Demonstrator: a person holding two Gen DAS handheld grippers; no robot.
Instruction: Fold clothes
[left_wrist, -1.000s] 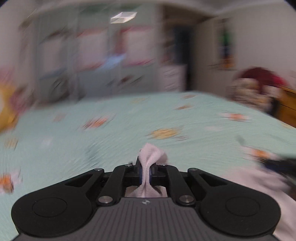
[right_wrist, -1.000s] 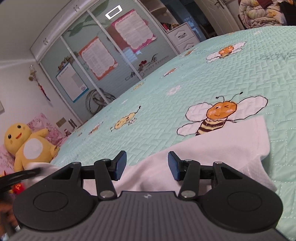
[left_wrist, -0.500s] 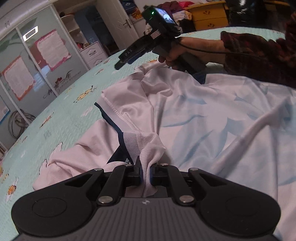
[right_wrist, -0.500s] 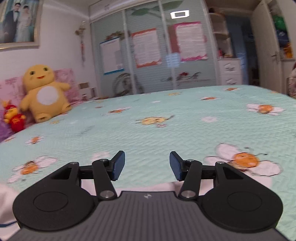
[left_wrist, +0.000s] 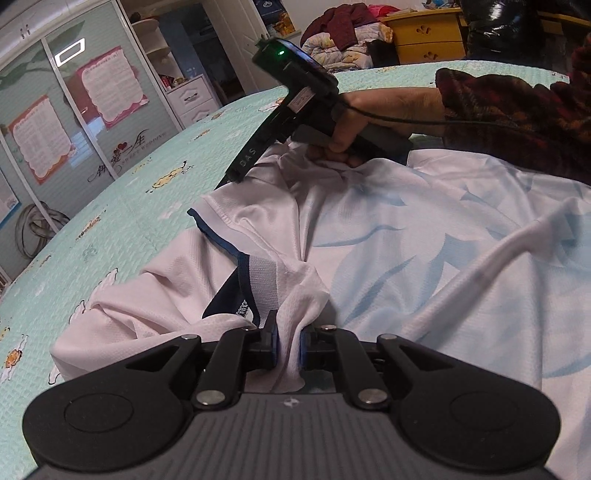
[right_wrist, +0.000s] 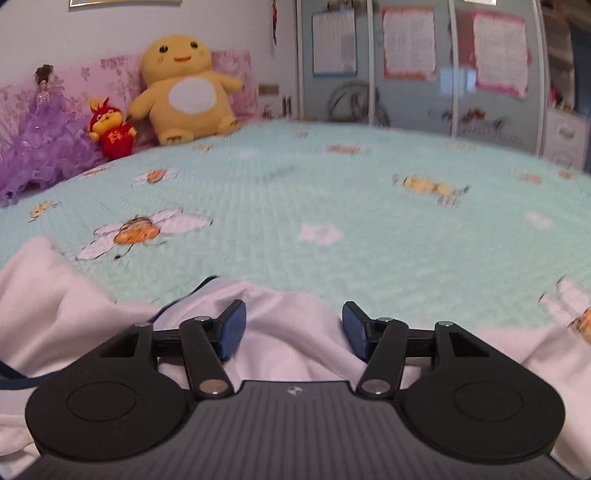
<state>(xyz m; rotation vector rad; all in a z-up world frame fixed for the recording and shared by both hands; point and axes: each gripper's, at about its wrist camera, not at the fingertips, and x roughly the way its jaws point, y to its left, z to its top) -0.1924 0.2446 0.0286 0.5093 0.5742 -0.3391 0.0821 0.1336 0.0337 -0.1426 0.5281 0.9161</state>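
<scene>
White mesh fabric of the shirt (left_wrist: 424, 229) is pinched tight in the left gripper (left_wrist: 289, 341) jaws near its navy collar; the right gripper (right_wrist: 291, 328) jaws are closing, a fold of shirt between them, pads not pressing it. It lies rumpled on the mint bedspread (right_wrist: 332, 221)

There is one white shirt (left_wrist: 388, 236) on the bed (right_wrist: 332, 206), and there are two tools: the left tool (left_wrist: 289, 341) has a fold of the shirt between its pads, and the right tool (right_wrist: 293, 328) has shirt cloth between its closing jaws. Far ahead of the right tool I count two plush toys, one big yellow (right_wrist: 184, 92) and one small red (right_wrist: 110, 127), and one doll in a purple dress (right_wrist: 40, 125). Behind them the wardrobe doors carry three paper posters (right_wrist: 408, 42).
</scene>
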